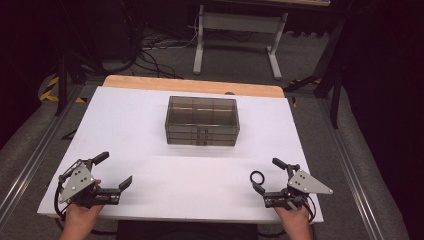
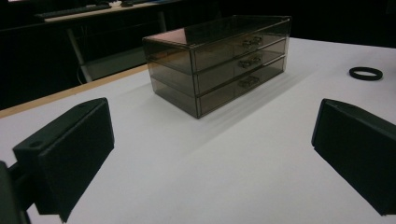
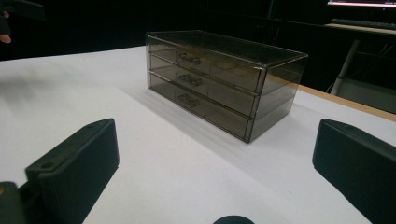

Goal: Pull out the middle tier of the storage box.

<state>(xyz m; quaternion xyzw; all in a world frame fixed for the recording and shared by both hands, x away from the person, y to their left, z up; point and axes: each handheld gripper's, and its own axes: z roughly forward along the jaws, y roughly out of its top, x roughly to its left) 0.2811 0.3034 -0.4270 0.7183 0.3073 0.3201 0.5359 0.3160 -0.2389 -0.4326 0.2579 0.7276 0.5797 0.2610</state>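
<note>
Both your grippers, left (image 1: pixel 113 170) and right (image 1: pixel 265 174), gape empty. Black ring (image 1: pixel 257 177) lies flat, well right-front of the drawer box (image 1: pixel 202 120), touching your right gripper's inner jaw. Risk: jaw nudges it away.

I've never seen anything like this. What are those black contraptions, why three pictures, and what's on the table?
No robot here: a person holds a hand tool with two black jaws in each hand, the left gripper and the right gripper. One picture looks down from above; the other two come from small cameras riding on each gripper, looking out between its jaws. On the white table stands a smoky see-through drawer box with three drawers, all closed. A small black ring lies close by the right gripper. Both grippers are open and hold nothing.
</note>
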